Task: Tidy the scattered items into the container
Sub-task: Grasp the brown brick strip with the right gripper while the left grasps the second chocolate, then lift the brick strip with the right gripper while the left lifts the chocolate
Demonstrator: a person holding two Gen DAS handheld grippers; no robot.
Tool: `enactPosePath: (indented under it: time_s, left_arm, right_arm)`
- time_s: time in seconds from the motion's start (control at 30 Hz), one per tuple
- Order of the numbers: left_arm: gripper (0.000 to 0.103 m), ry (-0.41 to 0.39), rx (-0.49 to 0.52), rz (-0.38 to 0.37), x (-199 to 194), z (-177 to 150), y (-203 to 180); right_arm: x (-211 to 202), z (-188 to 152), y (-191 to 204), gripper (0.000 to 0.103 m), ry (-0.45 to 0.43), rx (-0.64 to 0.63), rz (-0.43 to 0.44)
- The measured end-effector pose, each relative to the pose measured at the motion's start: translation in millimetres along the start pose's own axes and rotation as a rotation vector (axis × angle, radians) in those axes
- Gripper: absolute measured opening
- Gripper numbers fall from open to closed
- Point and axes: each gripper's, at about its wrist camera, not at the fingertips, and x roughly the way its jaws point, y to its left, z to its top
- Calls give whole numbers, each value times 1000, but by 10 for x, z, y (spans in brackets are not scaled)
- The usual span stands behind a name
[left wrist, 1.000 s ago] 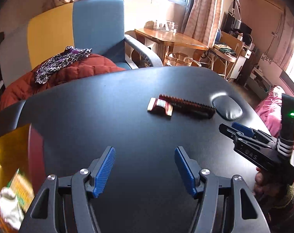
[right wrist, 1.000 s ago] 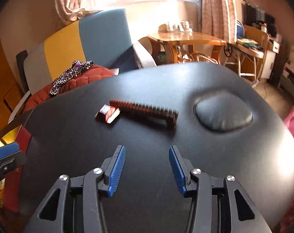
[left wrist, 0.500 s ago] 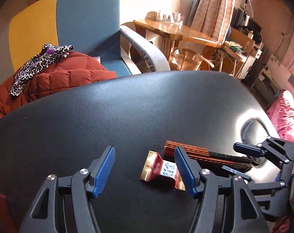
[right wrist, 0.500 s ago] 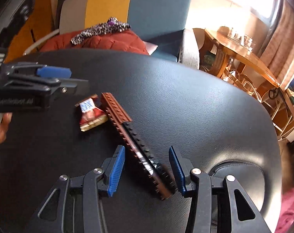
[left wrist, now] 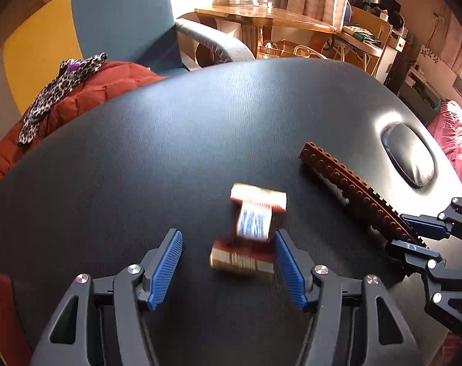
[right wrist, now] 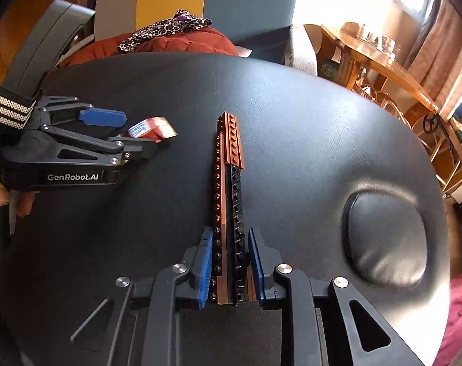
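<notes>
A red and gold snack packet (left wrist: pixel 251 228) lies on the black padded table (left wrist: pixel 170 140). My left gripper (left wrist: pixel 227 267) is open, and the packet's near end lies between its blue pads, close to the right one. The packet also shows in the right wrist view (right wrist: pixel 153 129). A long brown and black brick bar (right wrist: pixel 229 189) lies on the table. My right gripper (right wrist: pixel 231 270) is closed around its near end, blue pads against both sides. The bar also shows in the left wrist view (left wrist: pixel 349 189). The container is out of view.
An oval cushion insert (right wrist: pixel 386 238) sits in the table at the right. Behind the table stands a blue and yellow armchair (left wrist: pixel 121 21) with a red jacket (left wrist: pixel 87 94) and a leopard cloth on it. A wooden table (left wrist: pixel 261 18) stands further back.
Both grippers moved forward and down to the items. The left one now straddles the packet. The right one turned in line with the brick bar and closed on its near end.
</notes>
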Motion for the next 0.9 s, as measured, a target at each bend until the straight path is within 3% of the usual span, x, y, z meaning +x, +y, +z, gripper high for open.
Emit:
enactPosePath:
  time_s: [0.17, 0.27, 0.47, 0.77, 0.83, 0.9]
  left_arm:
    - [58, 3, -10, -13, -257, -409, 85]
    - [58, -24, -28, -47, -424, -483, 150]
    - [61, -75, -14, -57, -504, -195, 174]
    - [64, -67, 103, -71, -182, 231, -62]
    - [60, -45, 116, -56, -87, 254, -92]
    - [43, -28, 121, -44, -7, 261, -93]
  right_arm:
    - [-176, -249, 332, 23, 11, 36, 13]
    - [-268, -377, 482, 23, 22, 85, -18]
    - [-383, -588, 643, 23, 10, 223, -44]
    - [-362, -752, 630, 25, -28, 305, -18]
    - [-362, -784, 634, 25, -37, 306, -15]
    - [-363, -812, 639, 25, -45, 306, -12]
